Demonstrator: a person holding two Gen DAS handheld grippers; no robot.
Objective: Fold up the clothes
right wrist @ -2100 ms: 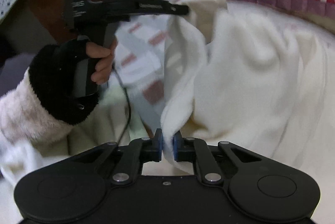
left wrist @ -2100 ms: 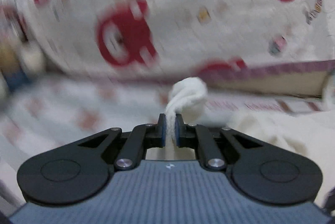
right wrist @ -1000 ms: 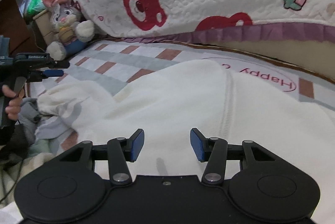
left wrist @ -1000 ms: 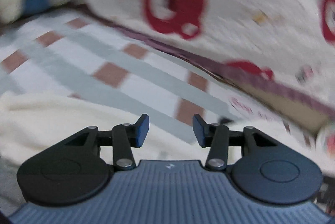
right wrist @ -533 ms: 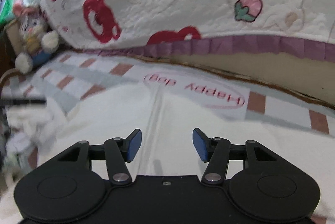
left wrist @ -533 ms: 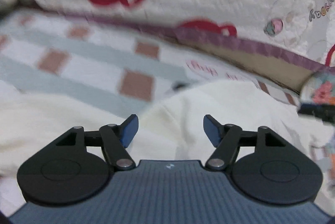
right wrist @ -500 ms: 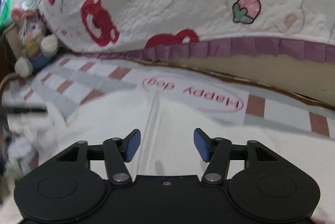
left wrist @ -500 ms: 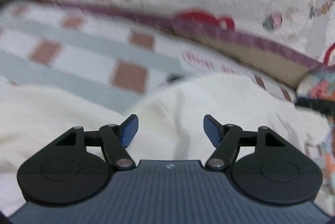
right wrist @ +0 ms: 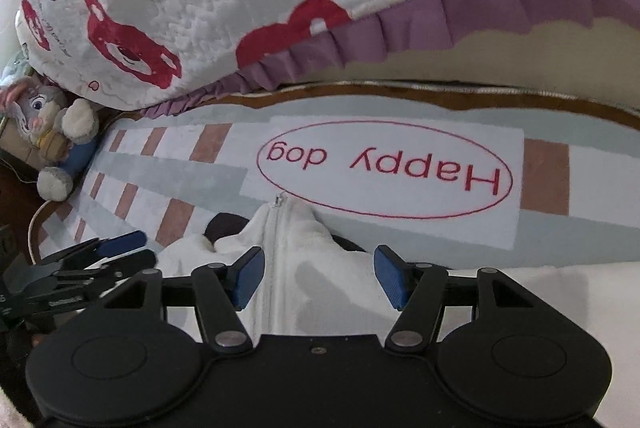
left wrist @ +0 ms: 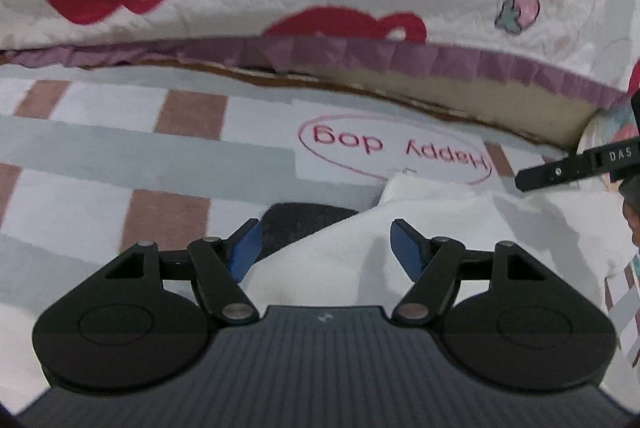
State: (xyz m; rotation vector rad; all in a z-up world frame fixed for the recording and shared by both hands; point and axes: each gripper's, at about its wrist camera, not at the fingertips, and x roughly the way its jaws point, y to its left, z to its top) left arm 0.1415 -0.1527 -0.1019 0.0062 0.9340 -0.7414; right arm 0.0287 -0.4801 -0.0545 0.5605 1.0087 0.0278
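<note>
Between folds: left tongs point(left wrist: 323, 248) and right tongs point(right wrist: 319, 276) both spread, empty, above white zip fleece jacket point(right wrist: 288, 240) flat on the bed point(right wrist: 200, 172); next move calls for pinching its collar corners

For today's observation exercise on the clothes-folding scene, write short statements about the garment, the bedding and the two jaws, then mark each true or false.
1. The white fleece garment has a zipper. True.
2. The right gripper is clamped on the garment. False: its jaws stand open above the fleece.
3. The sheet reads "Happy dog" inside a red oval. True.
4. The left gripper holds a bunched sleeve. False: its jaws are open and hold nothing.
5. A plush toy sits at the bed's edge. True.
</note>
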